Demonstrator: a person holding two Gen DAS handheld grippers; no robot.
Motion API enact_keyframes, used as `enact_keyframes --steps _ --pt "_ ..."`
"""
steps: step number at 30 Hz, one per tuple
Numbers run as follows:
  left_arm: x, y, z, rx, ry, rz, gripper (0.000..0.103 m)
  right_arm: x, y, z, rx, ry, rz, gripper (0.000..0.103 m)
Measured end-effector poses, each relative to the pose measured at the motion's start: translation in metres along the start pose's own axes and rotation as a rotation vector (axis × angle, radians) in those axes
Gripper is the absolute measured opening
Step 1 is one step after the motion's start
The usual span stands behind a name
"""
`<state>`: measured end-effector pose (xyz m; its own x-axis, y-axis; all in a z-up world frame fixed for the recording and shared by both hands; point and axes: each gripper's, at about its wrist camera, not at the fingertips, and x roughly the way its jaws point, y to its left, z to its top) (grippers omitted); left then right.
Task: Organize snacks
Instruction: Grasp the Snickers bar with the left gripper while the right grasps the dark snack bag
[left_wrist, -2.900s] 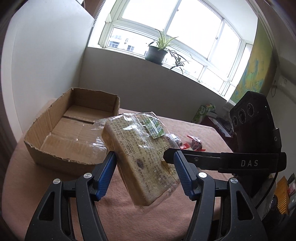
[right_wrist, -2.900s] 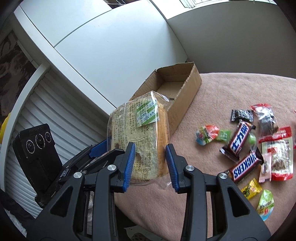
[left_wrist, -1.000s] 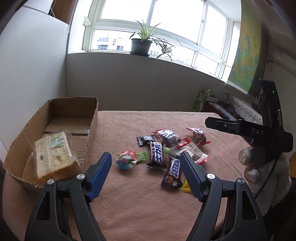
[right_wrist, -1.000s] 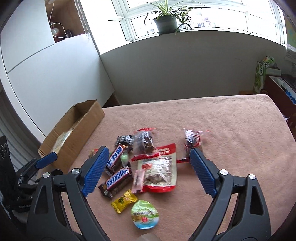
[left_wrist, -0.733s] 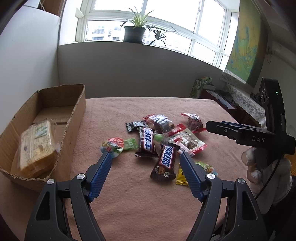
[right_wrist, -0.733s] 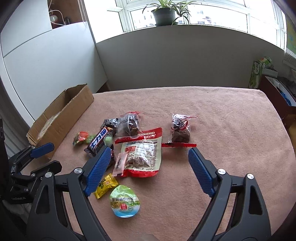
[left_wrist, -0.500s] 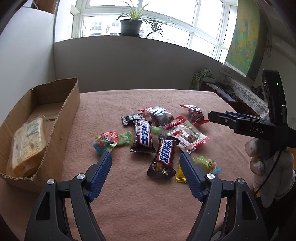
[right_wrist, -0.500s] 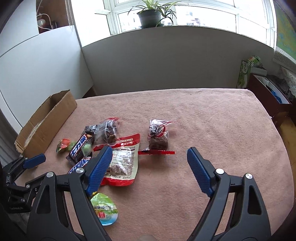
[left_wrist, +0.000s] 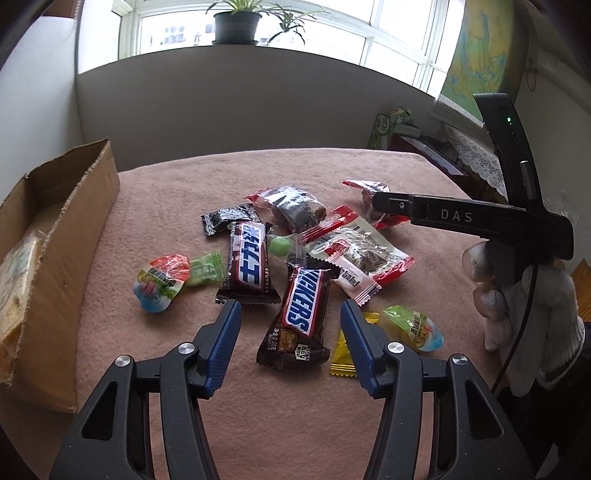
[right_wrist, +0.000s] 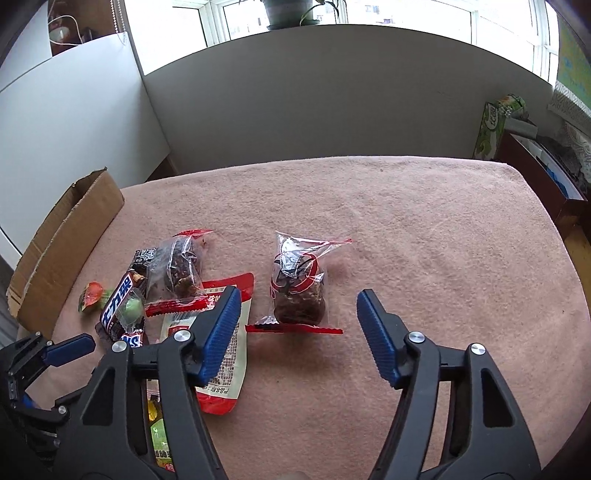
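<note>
Snacks lie scattered on a pink cloth-covered table (left_wrist: 177, 206). My left gripper (left_wrist: 290, 334) hovers low over a Snickers bar (left_wrist: 301, 314); its jaws are closing, with the bar's near end between them and no pad touching it. A second chocolate bar (left_wrist: 248, 265) lies just left. My right gripper (right_wrist: 297, 321) is over a clear bag of dark cake (right_wrist: 298, 290); its jaws are closing too, the bag lies between them untouched. The cardboard box (left_wrist: 62, 258) at the left holds a wrapped bread loaf (left_wrist: 14, 280).
A red-and-white packet (left_wrist: 360, 258), another dark cake bag (left_wrist: 293, 208), green jelly cups (left_wrist: 415, 326) and small candies lie around. The right gripper's body (left_wrist: 472, 218) and a gloved hand (left_wrist: 517, 299) reach in from the right. The table's right edge (right_wrist: 565, 251) is near.
The bread went from both grippers into the box. Both grippers then swung to the snacks, sank toward the table, and their jaws have narrowed.
</note>
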<state>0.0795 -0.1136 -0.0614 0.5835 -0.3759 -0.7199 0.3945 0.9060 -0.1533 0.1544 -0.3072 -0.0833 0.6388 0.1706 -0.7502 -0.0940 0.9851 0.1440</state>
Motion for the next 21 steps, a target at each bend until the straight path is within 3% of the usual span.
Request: enact_keyframes --steps 3,8,9,12,21 --pt "0.008 -0.002 0.0 0.008 0.028 0.002 0.044 0.005 -0.001 0.0 0.006 0.019 0.005 0.057" --pt "0.013 -0.002 0.002 0.007 0.049 -0.001 0.043 0.007 0.001 0.0 0.0 0.024 0.003 0.055" --pt "0.014 -0.002 0.003 0.005 0.053 -0.001 0.042 0.008 0.001 -0.001 0.001 0.028 0.001 0.049" --pt "0.018 -0.004 0.004 0.012 0.068 -0.004 0.034 0.009 0.0 -0.001 0.007 0.033 0.006 0.047" --pt "0.019 -0.012 0.004 0.043 0.065 0.002 0.027 0.002 -0.001 -0.002 0.013 0.016 0.008 0.04"
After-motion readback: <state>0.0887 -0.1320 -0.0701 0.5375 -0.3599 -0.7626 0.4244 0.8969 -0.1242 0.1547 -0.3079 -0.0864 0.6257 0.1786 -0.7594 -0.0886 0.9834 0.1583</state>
